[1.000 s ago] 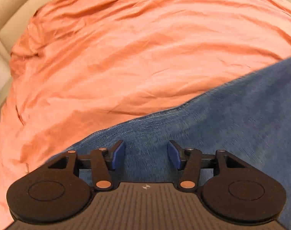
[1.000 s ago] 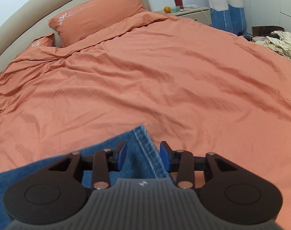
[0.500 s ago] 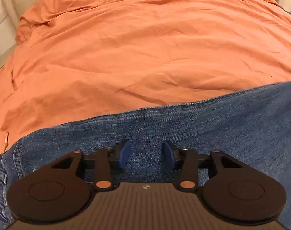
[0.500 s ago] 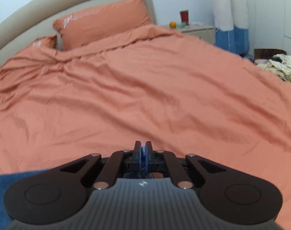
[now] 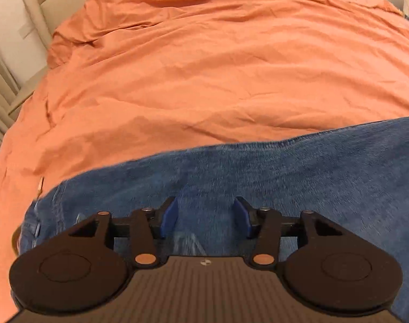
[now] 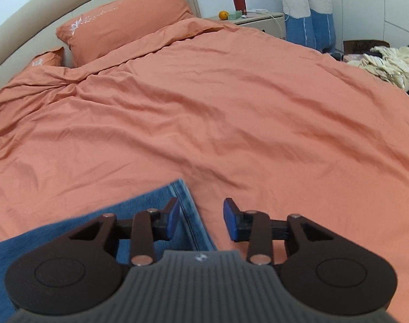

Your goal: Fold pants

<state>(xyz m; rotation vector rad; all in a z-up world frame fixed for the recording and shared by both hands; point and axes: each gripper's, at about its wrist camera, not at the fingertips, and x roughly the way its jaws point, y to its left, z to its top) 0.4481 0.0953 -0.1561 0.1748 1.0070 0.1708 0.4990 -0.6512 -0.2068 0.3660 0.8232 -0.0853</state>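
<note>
Blue denim pants [image 5: 285, 177] lie flat on the orange bed cover [image 5: 217, 67]. In the left wrist view my left gripper [image 5: 205, 215] is open and empty, hovering over the denim near the waist end at the left. In the right wrist view the hem end of a pant leg [image 6: 161, 204] lies at the lower left. My right gripper [image 6: 201, 218] is open and empty, its left finger over the hem edge, its right finger over bare cover.
Two orange pillows [image 6: 123, 29] lean on the beige headboard [image 6: 29, 18]. A nightstand [image 6: 258, 20] with an orange and a red cup stands at the back right. A pile of pale clothes [image 6: 387, 62] lies beyond the bed's right edge.
My right gripper was shut half a second ago and is now open over the hem. My left gripper stayed open and shifted toward the waist end of the pants.
</note>
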